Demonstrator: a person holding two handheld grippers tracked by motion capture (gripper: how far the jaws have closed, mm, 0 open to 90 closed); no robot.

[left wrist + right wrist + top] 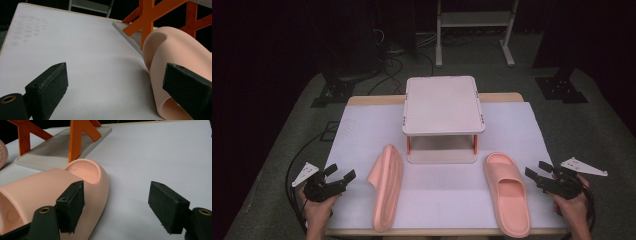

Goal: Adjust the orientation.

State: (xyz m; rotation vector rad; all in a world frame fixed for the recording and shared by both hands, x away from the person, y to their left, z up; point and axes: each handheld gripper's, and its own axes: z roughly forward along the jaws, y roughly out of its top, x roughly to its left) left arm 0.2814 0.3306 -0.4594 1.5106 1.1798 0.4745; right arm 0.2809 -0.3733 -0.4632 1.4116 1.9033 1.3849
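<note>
Now you hold two open hand-held grippers beside a pair of pink slippers on a white-covered counter (437, 195).

Your left hand-held gripper (343, 176) sits near the counter's left front edge, jaws spread wide and holding nothing, just left of the left slipper (387, 186), which is tipped up on its side. Your right hand-held gripper (538, 176) sits at the right front, jaws likewise wide apart and holding nothing, just right of the right slipper (507, 200), which lies flat, sole down, toe end toward you. Between and behind the slippers stands a small two-tier shoe rack (443, 105) with pale shelves and orange supports.
</note>
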